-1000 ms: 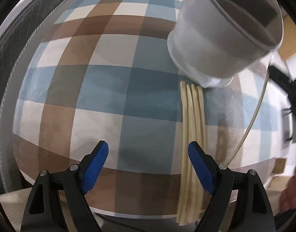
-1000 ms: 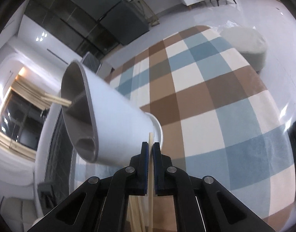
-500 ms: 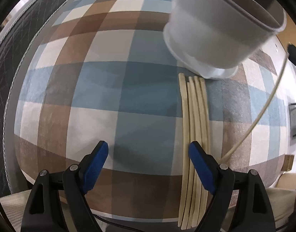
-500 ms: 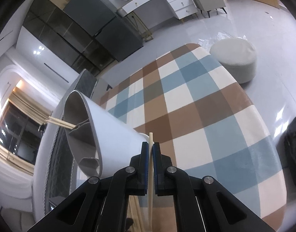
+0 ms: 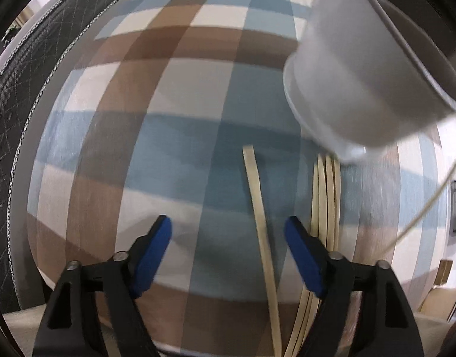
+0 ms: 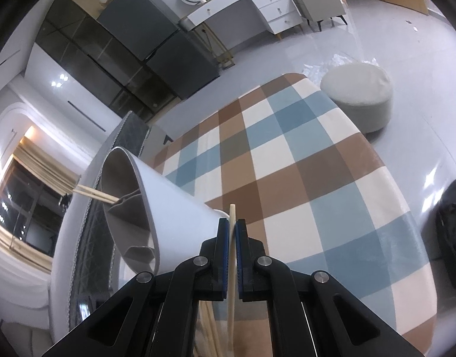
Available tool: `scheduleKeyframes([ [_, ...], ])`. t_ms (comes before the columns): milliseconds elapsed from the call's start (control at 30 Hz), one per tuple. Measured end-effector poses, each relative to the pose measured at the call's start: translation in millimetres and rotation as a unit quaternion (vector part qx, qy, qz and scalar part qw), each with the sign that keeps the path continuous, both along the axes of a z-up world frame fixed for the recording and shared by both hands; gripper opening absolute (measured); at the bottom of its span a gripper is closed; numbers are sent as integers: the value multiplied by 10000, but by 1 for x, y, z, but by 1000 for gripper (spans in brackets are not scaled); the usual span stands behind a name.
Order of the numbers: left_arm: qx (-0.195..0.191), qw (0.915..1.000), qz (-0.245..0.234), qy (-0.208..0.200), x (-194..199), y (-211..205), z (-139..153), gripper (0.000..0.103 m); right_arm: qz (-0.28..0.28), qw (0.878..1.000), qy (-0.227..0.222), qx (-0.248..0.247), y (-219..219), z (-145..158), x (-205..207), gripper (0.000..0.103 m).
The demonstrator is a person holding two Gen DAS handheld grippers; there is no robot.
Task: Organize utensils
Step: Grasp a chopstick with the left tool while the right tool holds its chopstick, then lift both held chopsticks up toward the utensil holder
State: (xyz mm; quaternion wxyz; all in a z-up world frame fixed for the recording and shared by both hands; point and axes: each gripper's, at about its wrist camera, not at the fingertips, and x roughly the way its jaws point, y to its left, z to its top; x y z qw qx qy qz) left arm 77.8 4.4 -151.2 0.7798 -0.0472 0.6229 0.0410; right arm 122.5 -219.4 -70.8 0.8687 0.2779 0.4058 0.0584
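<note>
Left gripper (image 5: 228,247) points steeply down at the checked cloth (image 5: 174,136) on the worktop. Its jaws are closing, not yet pressing on anything. 1 loose chopstick (image 5: 259,208) lies on the cloth between the blue pads, nearer the pad on the picture's right; no contact visible. View is motion-blurred.

Just beyond that same pad, a bundle of 3 chopsticks (image 5: 327,196) lies side by side on the cloth, far ends tucked under the foot of the white holder (image 5: 355,68). Holder stands on the cloth at upper right of the left view.

Right gripper (image 6: 233,232): jaws clenched on a single chopstick (image 6: 231,270), which runs lengthwise through the pads, tip poking out just ahead of them. It shows in the left view as a thin pale line at far right (image 5: 430,199), raised off the cloth.

Right view: holder (image 6: 168,205) sits just left of the jaws, mouth facing the camera, internal dividers visible. 2 chopsticks (image 6: 95,195) already stand in a rear compartment. More chopsticks (image 6: 208,327) lie below the right gripper. A round stool (image 6: 358,95) stands on the floor past the worktop.
</note>
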Motion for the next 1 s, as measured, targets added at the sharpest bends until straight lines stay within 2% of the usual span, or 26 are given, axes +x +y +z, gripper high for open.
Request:
scheduleKeyframes([
  [100,9,9999,-22,-119,14,-1,4,53,36,10000,-46,-62,1,2,0,3],
  [233,-32,9999,49,-117,34,2,8,23,56,9999,-85,-80,0,3,0,4],
  [267,-76,9999,106,-85,37,5,7,8,63,9999,-91,-76,0,3,0,4],
  [300,-192,9997,151,-59,41,5,7,3,67,9999,-109,-102,0,4,-1,4],
  [400,-524,9979,373,-95,47,15,7,2,133,9994,-209,-225,3,6,-4,3],
  [467,-562,9970,502,-197,47,20,10,2,233,9987,-323,-315,7,11,-7,3],
  [633,-780,9931,450,-748,37,25,40,2,462,9937,-800,-642,19,28,-23,3],
  [767,-990,9860,399,-1284,17,30,70,2,510,9896,-1148,-701,23,40,-38,3],
  [833,-957,9820,374,-1587,4,29,85,2,593,9862,-1311,-815,28,45,-48,3],
  [1000,-1094,9738,309,-1971,-19,33,102,2,762,9804,-1481,-1057,41,50,-64,3],
])
